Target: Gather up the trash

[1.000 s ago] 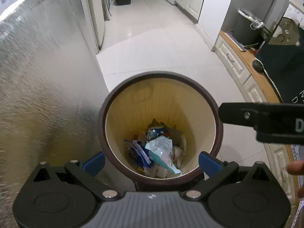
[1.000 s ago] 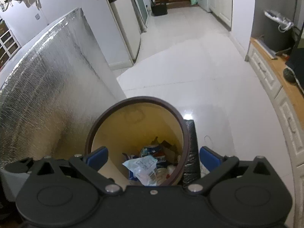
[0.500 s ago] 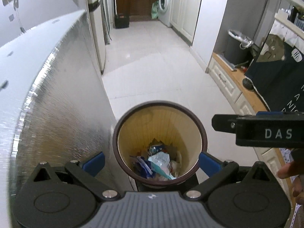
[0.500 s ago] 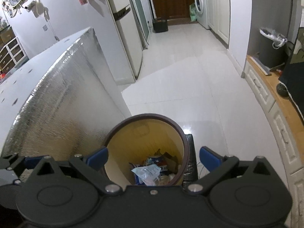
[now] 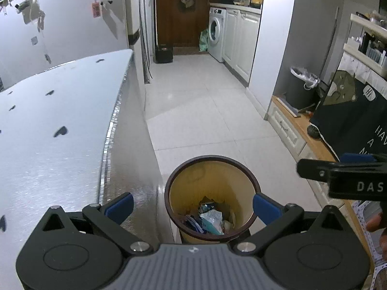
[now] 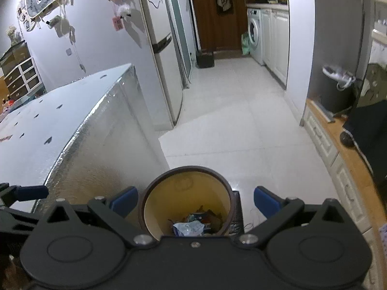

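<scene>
Left wrist view: the left gripper [image 5: 193,205] points down at a round bin [image 5: 251,181] w/ a dark brown rim and yellow inside, standing on a white tiled floor [image 5: 205,111]. Its two blue-tipped fingers [image 5: 120,204] are spread wide apart, nothing between them; the bin mouth shows in the gap. At the bottom of the bin lies trash [image 5: 208,220]: crumpled wrappers, a pale plastic bag, bits of blue packaging. Just left of the bin is a silver foil-covered box [image 5: 60,145], its flat top dotted w/ small dark marks. At the right edge the right gripper [image 5: 343,176] comes in from the side, black w/ white letters "DAS"; fingertips of a hand [image 5: 377,224] show just under it. Farther back: a washing machine [image 5: 216,37] beside a dark wooden door [image 5: 174,12], and a grey lidded bin w/ a white liner [image 5: 302,87] on a low wooden counter [image 5: 312,140] at right.

Right wrist view: the right gripper [image 6: 195,204] also looks down over the same bin [image 6: 154,186]. Blue fingers [image 6: 266,201] wide apart, empty. Trash [image 6: 191,226] sits low inside the bin, partly hidden by the gripper body. A dark block stands against the bin's right side; can't tell what it is. Foil box [image 6: 96,145] at left, touching or nearly touching the bin. The left gripper [image 6: 23,193] pokes in at the far left edge. A tall fridge [image 6: 159,48] stands behind the box.
</scene>
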Tool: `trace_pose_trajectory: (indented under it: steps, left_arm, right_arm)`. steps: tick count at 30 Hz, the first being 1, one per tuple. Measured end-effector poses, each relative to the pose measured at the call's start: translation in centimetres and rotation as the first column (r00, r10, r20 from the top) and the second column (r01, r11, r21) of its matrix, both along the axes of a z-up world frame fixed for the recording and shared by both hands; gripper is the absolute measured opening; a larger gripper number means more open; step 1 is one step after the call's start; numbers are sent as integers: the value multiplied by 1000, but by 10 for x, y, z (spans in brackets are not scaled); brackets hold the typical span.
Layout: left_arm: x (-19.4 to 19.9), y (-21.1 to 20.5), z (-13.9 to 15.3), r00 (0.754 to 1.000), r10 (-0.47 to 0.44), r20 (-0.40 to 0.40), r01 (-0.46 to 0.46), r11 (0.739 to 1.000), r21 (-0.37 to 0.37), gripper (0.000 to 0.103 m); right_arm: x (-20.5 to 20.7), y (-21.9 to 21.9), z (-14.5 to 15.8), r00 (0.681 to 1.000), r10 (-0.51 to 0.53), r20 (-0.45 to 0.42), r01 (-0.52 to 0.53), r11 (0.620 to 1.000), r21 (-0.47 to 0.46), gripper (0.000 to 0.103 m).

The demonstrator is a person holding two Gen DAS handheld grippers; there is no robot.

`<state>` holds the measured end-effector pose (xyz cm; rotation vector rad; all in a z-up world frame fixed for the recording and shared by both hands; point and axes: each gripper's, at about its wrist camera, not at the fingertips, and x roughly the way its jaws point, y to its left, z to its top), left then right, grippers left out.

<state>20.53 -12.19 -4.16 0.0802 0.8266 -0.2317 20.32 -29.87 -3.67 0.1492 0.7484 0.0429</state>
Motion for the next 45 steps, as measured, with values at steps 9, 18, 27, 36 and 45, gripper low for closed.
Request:
trace_pose_trajectory:
  steps: [9,18,27,36,45]
  left_arm:
    - [-33,19,10,998,29,47,-30,1000,5,103]
    - [-60,41,11,995,78,58,-78,997,-3,103]
    - [-80,50,8,994,91,64,-91,996,-10,103]
    - [-102,51,8,992,85,88,-84,996,-13,103]
    - [-121,54,7,991,71,118,-69,997,-16,103]
  right_arm:
    - [-43,-1,19,999,-6,36,7,999,-37,103]
    - [-81,1,19,999,5,39,-3,999,-54,103]
    - [-107,10,10,1000,21,14,-20,998,-63,103]
    - [-125,19,14,999,27,43,-24,997,-72,103]
    - [-144,23,11,996,33,88,-27,997,-67,103]
